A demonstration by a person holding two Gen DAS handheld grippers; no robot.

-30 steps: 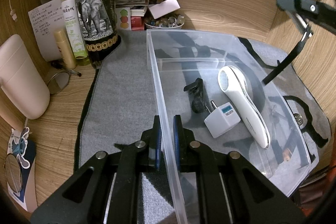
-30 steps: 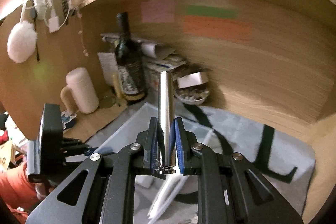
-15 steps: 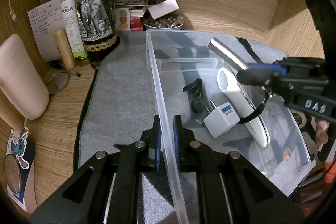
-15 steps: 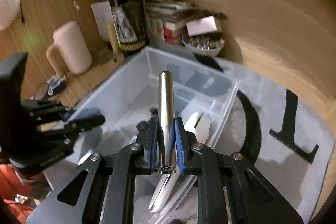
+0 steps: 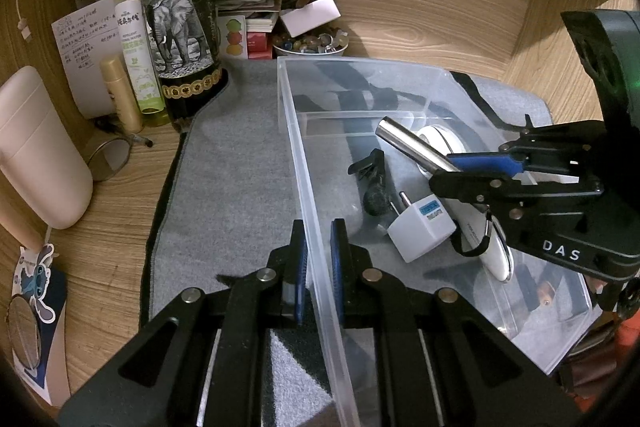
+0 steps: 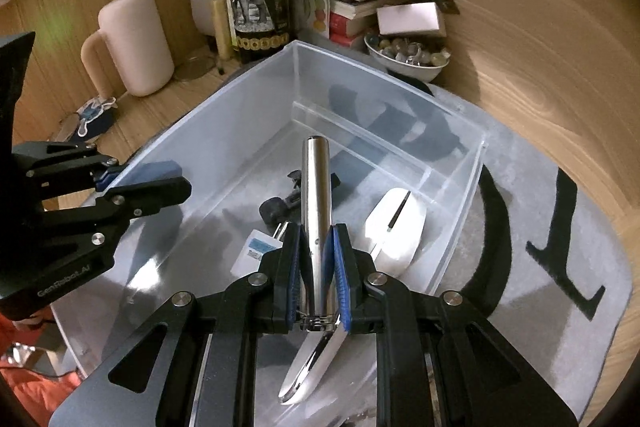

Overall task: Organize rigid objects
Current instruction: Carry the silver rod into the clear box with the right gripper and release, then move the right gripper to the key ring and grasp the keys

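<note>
A clear plastic bin sits on a grey mat. My left gripper is shut on the bin's left wall; it also shows in the right wrist view. My right gripper is shut on a silver metal tube and holds it over the bin's inside; in the left wrist view the tube points toward the back left. In the bin lie a white handheld device, a white plug adapter and a small black clip-like object.
A dark wine bottle, a green spray bottle, a pale pink mug, papers, books and a bowl of small stones stand along the back and left. Wooden walls enclose the desk at the back and right.
My right gripper has swung down from high above the desk with the tube and now holds it low over the bin. My left gripper has stayed shut on the bin wall.
</note>
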